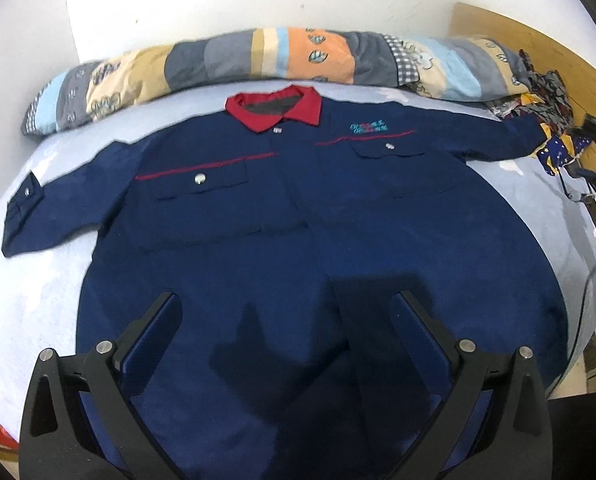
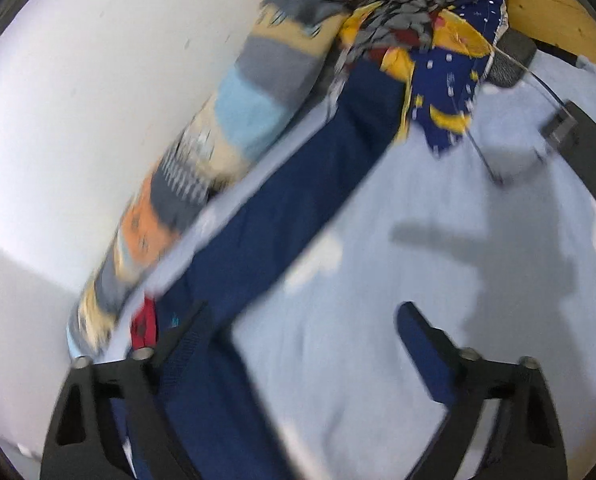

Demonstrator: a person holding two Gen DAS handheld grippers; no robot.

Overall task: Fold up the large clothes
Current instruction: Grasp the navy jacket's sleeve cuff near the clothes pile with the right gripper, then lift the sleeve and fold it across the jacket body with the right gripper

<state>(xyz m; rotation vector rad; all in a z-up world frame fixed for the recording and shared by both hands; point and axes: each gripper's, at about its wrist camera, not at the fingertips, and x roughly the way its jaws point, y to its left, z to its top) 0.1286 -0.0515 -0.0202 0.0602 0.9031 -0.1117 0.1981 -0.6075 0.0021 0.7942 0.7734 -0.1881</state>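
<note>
I am holding my left gripper wide above the shirt spread flat on the bed, while my right gripper, also wide, is hovering by the sleeve at frame centre to fold it.

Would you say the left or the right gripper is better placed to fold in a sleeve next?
Probably right: the right gripper is open beside the outstretched sleeve, while the left gripper hovers over the shirt's lower front.
</note>
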